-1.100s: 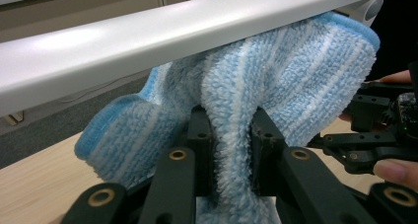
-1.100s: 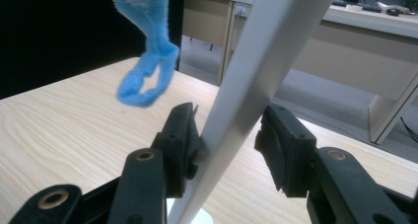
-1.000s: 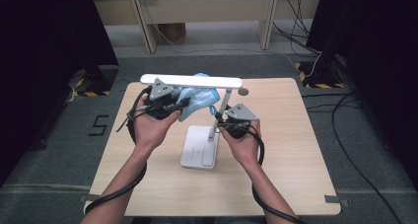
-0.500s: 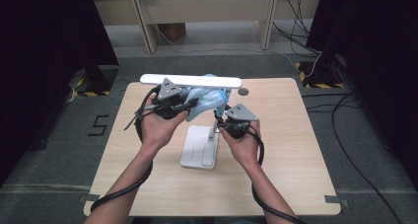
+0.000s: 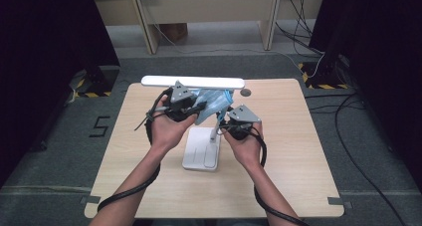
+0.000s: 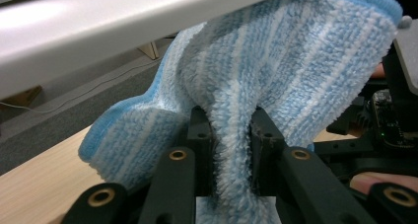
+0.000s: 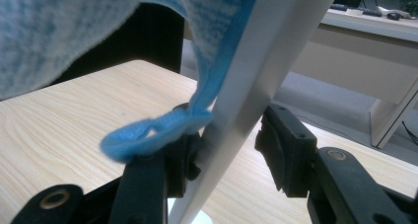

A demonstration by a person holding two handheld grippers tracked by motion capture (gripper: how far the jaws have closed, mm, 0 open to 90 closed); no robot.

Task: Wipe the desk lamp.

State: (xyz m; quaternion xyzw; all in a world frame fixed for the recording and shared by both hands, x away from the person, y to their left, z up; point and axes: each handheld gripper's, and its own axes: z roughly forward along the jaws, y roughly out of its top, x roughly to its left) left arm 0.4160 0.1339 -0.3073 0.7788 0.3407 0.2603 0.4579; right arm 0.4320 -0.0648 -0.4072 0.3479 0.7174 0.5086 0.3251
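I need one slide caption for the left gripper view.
Left gripper clamps a blue striped cloth beneath the white lamp bar.

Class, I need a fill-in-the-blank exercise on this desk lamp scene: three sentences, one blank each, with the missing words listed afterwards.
1. The left gripper is shut on a blue-and-white striped ____.
2. The white stem that runs between the right gripper's jaws belongs to a desk ____.
3. The lamp's base stands on a wooden ____.

Missing words: cloth; lamp; table
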